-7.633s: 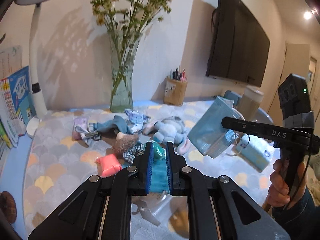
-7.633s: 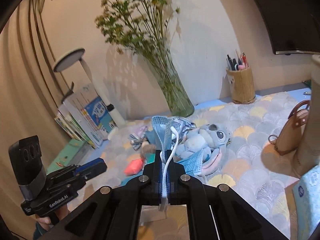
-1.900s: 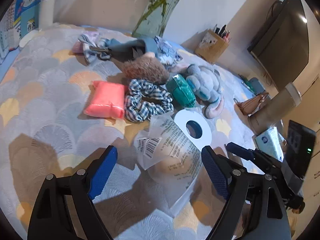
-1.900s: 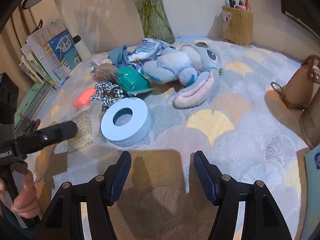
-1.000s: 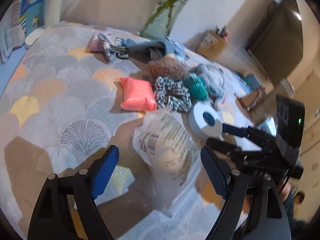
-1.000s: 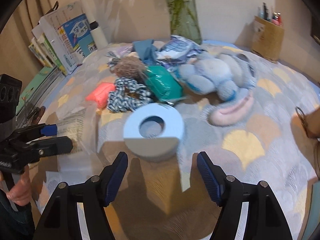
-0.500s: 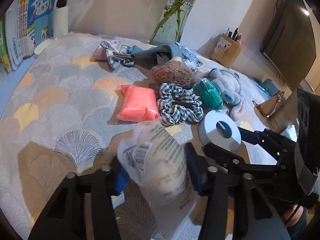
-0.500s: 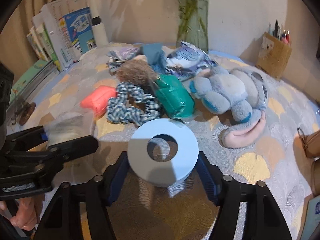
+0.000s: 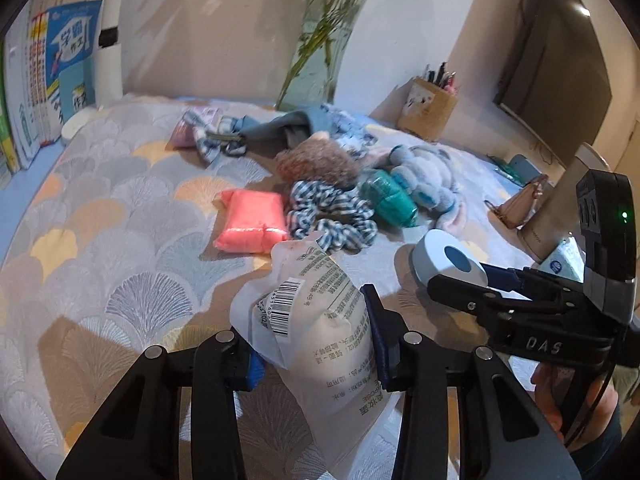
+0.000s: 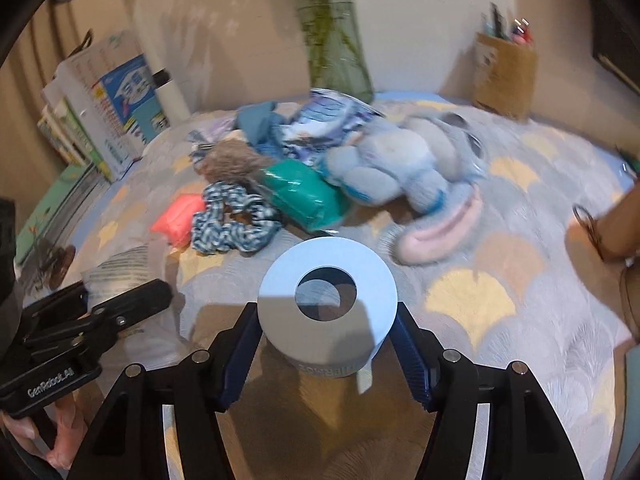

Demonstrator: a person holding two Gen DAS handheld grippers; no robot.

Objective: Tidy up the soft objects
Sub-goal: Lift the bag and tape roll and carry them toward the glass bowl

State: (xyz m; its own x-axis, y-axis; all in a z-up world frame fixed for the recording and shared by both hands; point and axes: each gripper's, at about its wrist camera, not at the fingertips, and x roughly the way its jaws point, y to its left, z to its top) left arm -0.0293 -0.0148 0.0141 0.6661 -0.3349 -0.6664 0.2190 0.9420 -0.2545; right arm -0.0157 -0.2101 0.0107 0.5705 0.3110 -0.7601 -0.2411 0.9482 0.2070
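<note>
A white plastic pouch with a barcode (image 9: 320, 320) stands between the pads of my left gripper (image 9: 312, 344), whose jaws are closing and press on it. My right gripper (image 10: 326, 332) is shut on a pale blue roll (image 10: 372, 292), one pad on each side. In the left wrist view that roll (image 9: 448, 260) and the right gripper (image 9: 472, 280) are at the right. Beyond lie a pink packet (image 9: 250, 222), a checked scrunchie (image 9: 328, 216), a green packet (image 9: 386, 196), a brown furry toy (image 9: 316, 162) and a blue plush (image 9: 428, 176).
The patterned tablecloth (image 9: 120, 208) covers the table. Books (image 9: 36, 80) and a white lamp post (image 9: 108, 48) stand at the far left, with a glass vase (image 10: 340, 48) and a pen holder (image 9: 428, 116) at the back. A brown bag (image 9: 520, 208) sits on the right.
The left jaws have closed from wide apart onto the white pouch. The right gripper has moved up to the blue roll and closed around it.
</note>
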